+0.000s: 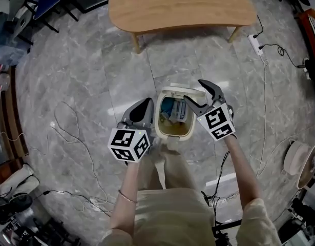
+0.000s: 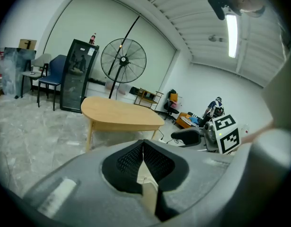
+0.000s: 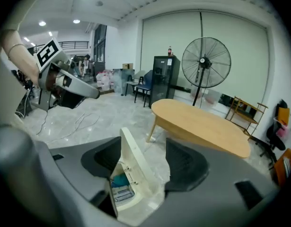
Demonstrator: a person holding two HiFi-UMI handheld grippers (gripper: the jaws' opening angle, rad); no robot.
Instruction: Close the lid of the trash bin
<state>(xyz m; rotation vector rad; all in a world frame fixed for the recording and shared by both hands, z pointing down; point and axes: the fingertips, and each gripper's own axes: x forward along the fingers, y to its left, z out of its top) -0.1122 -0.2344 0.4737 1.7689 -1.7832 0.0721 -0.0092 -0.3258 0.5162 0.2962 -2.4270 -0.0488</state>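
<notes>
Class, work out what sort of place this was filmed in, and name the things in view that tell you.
Probably an indoor lab or workshop-style office. A large pedestal fan stands by the wall, a wooden table sits on a stone-tiled floor, and loose cables trail across it.

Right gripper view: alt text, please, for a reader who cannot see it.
The right claw, jaws apart, straddles the raised cream lid of an open trash bin with blue and white rubbish inside. Behind stand a wooden table and a tall fan on a grey floor.
</notes>
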